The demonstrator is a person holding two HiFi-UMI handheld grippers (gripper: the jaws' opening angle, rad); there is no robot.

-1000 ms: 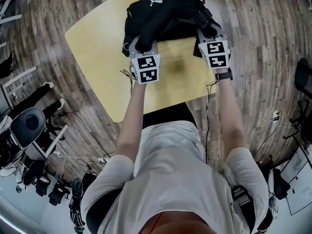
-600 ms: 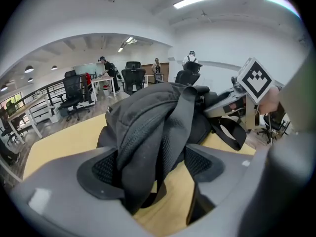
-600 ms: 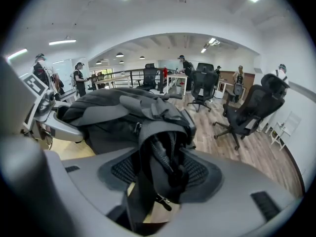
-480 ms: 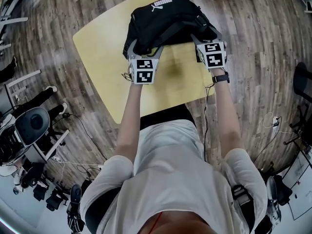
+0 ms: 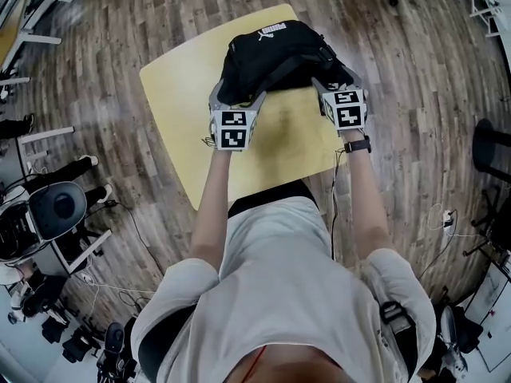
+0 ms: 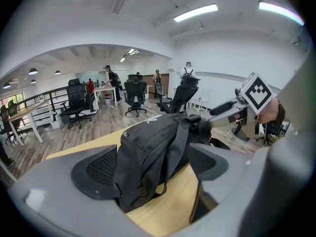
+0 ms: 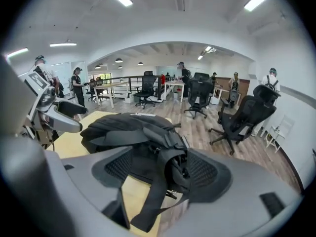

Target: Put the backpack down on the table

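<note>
At the left gripper, the jaws are being opened with a corner of the backpack loose between them, since it is already rested on the yellow table. The right gripper is likewise being opened around a strap. The 2 forearms are held outstretched, with the grippers tilted downward.

Yellow desk, rounded corners, stands on a wood-plank floor; black backpack lies directly on the top, toward the 1 o'clock corner; white logo faces up.
</note>
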